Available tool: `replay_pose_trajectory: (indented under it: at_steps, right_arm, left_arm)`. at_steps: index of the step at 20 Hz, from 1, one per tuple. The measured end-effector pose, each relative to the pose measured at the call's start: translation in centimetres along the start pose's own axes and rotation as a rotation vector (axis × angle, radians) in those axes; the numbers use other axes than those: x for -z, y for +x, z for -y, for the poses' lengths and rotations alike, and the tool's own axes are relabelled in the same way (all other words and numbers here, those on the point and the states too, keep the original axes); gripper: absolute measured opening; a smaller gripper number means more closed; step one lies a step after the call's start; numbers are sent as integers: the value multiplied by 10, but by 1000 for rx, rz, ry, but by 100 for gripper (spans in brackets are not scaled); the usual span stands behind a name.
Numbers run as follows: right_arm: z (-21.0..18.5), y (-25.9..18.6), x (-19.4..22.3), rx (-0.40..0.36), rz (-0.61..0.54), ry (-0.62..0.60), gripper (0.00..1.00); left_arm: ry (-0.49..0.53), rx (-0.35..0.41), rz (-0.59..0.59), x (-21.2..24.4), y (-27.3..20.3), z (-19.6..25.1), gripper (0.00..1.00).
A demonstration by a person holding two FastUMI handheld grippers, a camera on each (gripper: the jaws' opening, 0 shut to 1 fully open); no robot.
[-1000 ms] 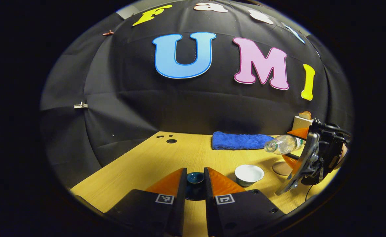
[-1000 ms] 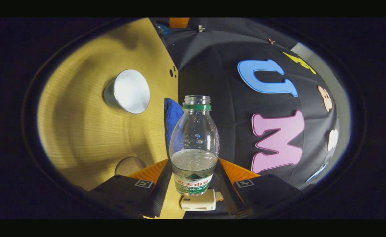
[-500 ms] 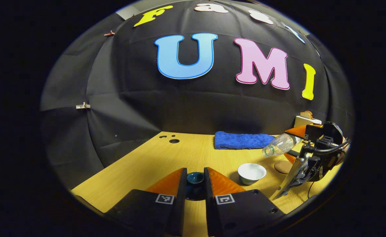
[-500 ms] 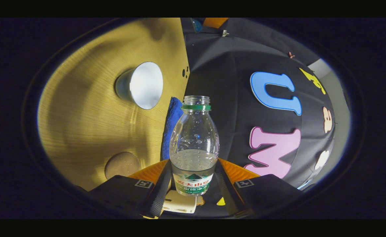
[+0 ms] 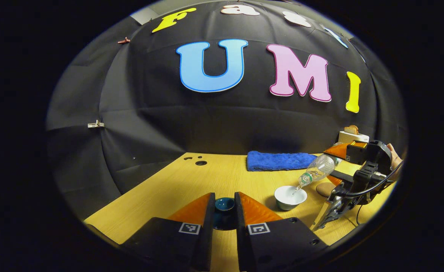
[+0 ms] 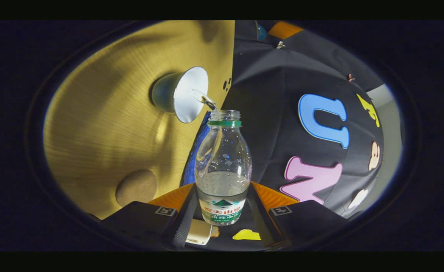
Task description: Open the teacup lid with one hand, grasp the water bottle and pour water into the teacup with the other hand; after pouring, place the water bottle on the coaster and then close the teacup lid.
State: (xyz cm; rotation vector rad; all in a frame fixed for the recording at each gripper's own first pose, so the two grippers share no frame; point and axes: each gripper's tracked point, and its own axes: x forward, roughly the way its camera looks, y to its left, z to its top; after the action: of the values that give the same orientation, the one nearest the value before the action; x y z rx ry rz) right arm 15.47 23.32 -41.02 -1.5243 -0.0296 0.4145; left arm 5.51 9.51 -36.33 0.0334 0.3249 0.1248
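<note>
With your right gripper (image 6: 222,211) clamped on the tilted water bottle (image 6: 223,166), keep the thin stream inside the teacup (image 5: 290,197) on the table (image 5: 191,185), while your left gripper (image 5: 224,209) pinches the lid (image 5: 224,204) aside

Dim booth, warm overhead light on the table (image 5: 176,185), soft shadows, strong fisheye warping, perhaps slight edge blur.

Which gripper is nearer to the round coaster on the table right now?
Right. The right gripper, holding the tilted water bottle, hangs just above the coaster. The left gripper, holding the lid, is across the table beyond the teacup.
</note>
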Motion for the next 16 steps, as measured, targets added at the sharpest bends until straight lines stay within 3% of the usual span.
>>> replay_pose_trajectory:
  at_steps: [1, 6, 9, 11, 12, 13, 16]
  right_arm:
    - [0, 0, 1, -1, 0, -3, 72]
    - [1, 0, 1, 12, 2, -37, 75]
    - [2, -1, 0, 26, 10, -74, 75]
    - [3, 0, 1, 38, 17, -96, 75]
    - [3, 0, 0, 42, 23, -108, 75]
    - [4, 0, 0, 46, 26, -124, 75]
    - [7, -1, -4, 50, 51, -176, 75]
  left_arm:
    - [-2, 0, 0, 1, 0, 0, 31]
    - [-5, -6, 1, 0, -1, -1, 34]
    - [-7, -4, 4, 2, -3, -1, 27]
    - [-13, 0, 7, 1, -2, -1, 34]
    - [-13, 0, 7, 2, -3, -2, 34]
    - [-12, 1, 7, 3, -5, -3, 27]
    - [-23, 11, 17, 0, -6, -1, 31]
